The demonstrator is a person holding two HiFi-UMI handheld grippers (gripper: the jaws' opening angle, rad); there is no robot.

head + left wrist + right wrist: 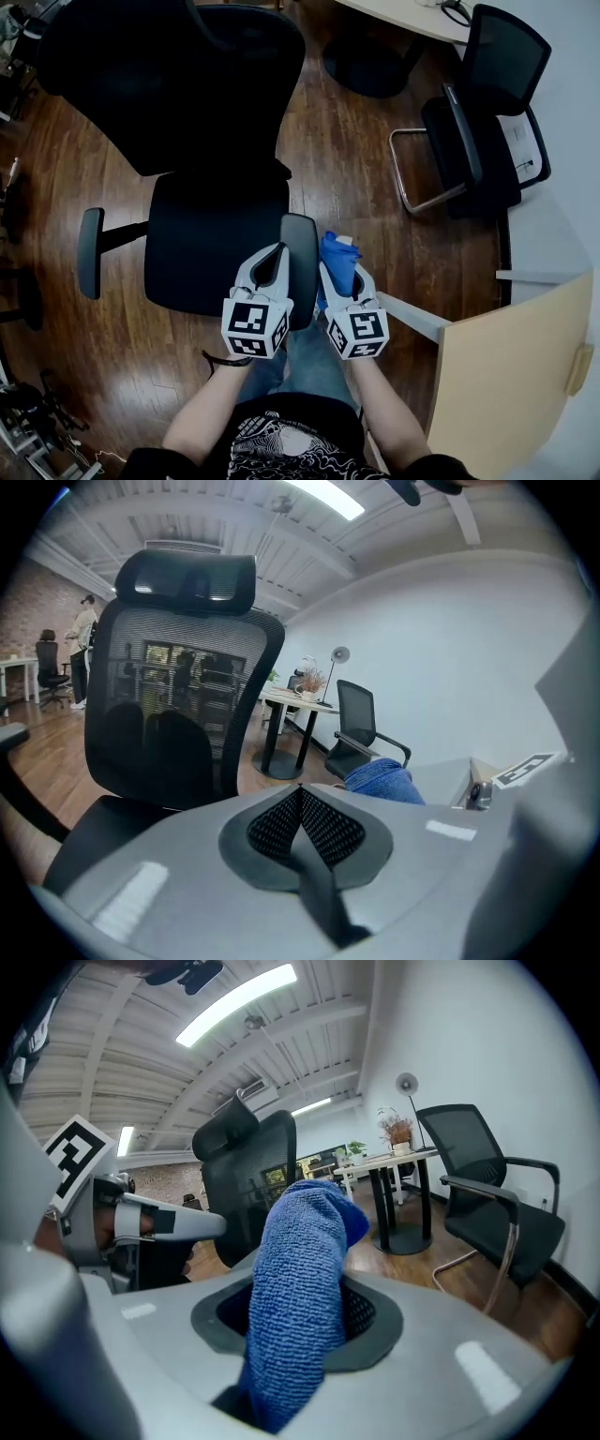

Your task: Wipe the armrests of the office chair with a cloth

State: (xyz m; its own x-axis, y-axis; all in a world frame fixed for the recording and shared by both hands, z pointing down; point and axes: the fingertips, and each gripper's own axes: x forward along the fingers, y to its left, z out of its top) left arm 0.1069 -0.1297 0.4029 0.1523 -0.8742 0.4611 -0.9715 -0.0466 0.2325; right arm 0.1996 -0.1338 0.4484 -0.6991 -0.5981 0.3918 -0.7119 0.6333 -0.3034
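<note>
A black office chair (202, 141) stands in front of me with a mesh back (178, 714). Its right armrest (300, 262) lies between my two grippers; the left armrest (89, 251) is far to the left. My right gripper (339, 255) is shut on a blue cloth (337, 262), which sticks up out of its jaws (300, 1307), just right of the right armrest. My left gripper (272, 258) sits at the armrest's left side over the seat edge, shut with nothing in it (302, 794). The cloth (380, 780) also shows in the left gripper view.
A second black chair (478, 122) with a metal frame stands at the right, beside a round table's base (370, 61). A pale wooden panel (511, 375) lies at the lower right. Dark wood floor (347, 159) surrounds the chair. People stand far off (84, 639).
</note>
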